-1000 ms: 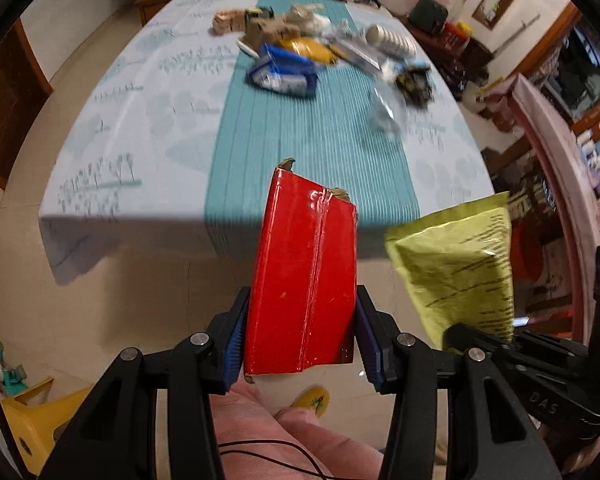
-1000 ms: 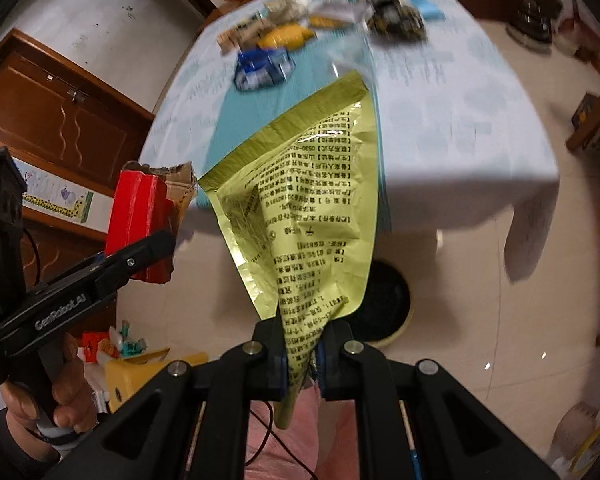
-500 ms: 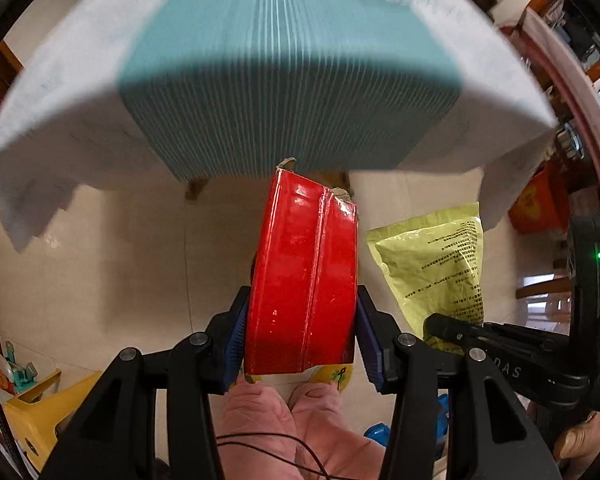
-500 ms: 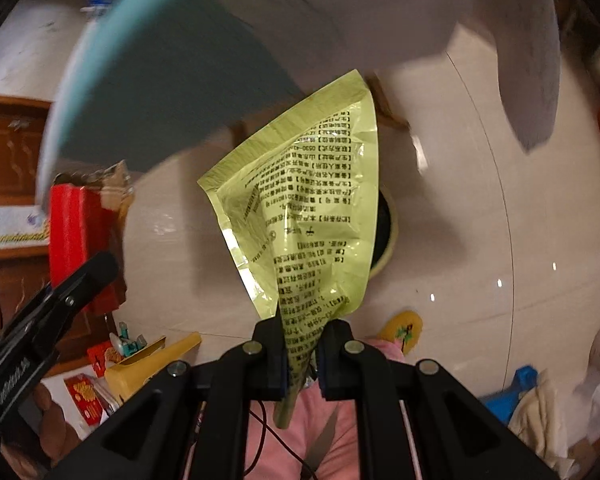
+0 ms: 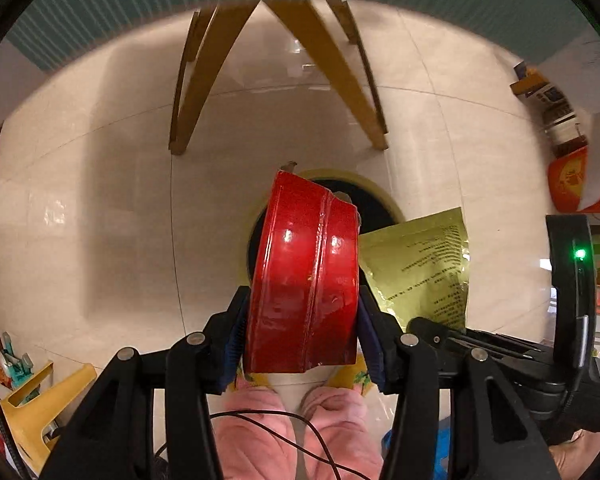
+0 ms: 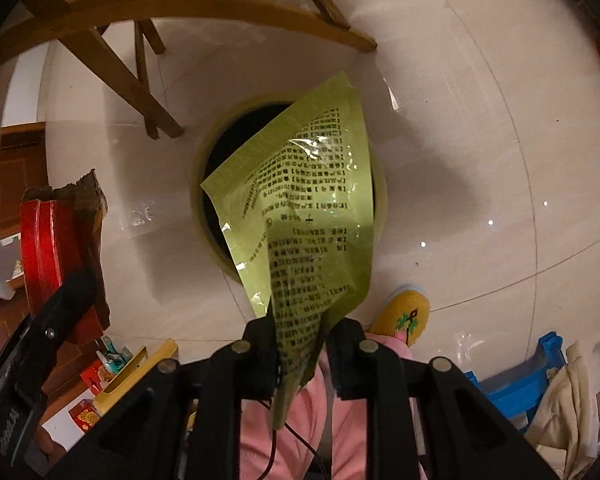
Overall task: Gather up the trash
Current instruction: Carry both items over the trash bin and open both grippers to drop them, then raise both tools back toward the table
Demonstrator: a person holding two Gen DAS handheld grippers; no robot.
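Both grippers have dropped from counter height to just above the floor, so the cluttered counter top seen a second ago is gone from view and only the teal runner's hanging edge [image 5: 100, 12] and the wooden counter legs [image 5: 332, 76] remain overhead. Nearest the camera, the right gripper [image 6: 302, 344] is letting go: its jaws, pinched tight on the yellow-green foil pouch [image 6: 308, 208] a moment earlier, are now opening, with the pouch's crumpled lower end between them and a visible gap on the right side. The left gripper [image 5: 302, 332] is also easing open slightly, yet its blue pads still press both sides of the red carton [image 5: 306, 272], which stands upright between them. Beyond both items, directly below on the pale tiled floor, sits the round bin [image 6: 220, 152] with its yellowish rim and dark mouth. This looks like the drop step: both pieces of trash hang over the opening, the pouch about to fall first. The pouch is thin, glossy, creased and printed with dense black text; the carton is shiny red with a torn brown cardboard top edge.
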